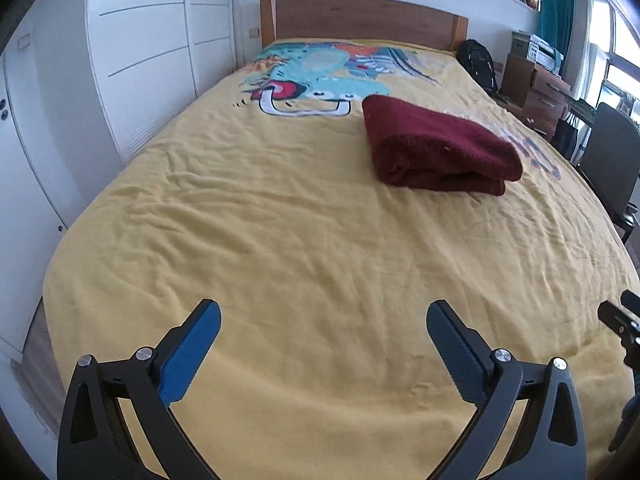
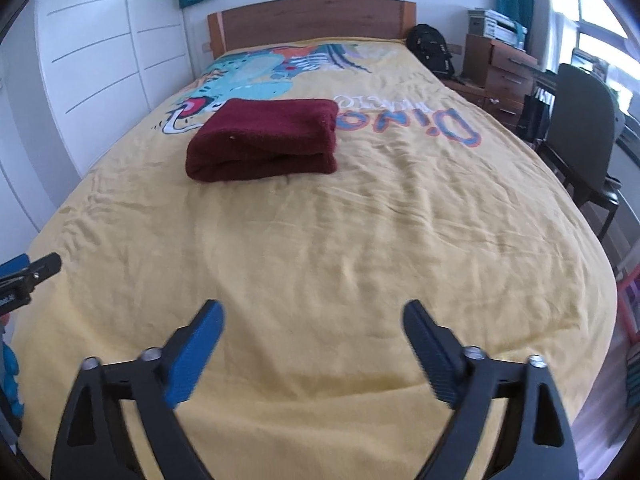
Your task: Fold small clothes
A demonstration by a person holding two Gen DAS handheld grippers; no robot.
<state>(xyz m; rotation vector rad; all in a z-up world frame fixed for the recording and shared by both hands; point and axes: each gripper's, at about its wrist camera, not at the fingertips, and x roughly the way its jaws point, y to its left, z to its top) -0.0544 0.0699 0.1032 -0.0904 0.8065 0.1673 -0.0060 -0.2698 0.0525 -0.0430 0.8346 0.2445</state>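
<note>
On the yellow bedspread (image 1: 280,208), dark red folded cloth (image 1: 436,146) lies mid-bed, toward the headboard (image 1: 360,16). Left tongs (image 1: 323,344) and right tongs (image 2: 314,340) both spread wide, empty, well short of it.

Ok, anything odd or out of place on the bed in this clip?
Nothing stands out. The dark red folded cloth lies neatly on the yellow dinosaur bedspread, which is only lightly wrinkled. The left gripper and right gripper hover open and empty.
</note>
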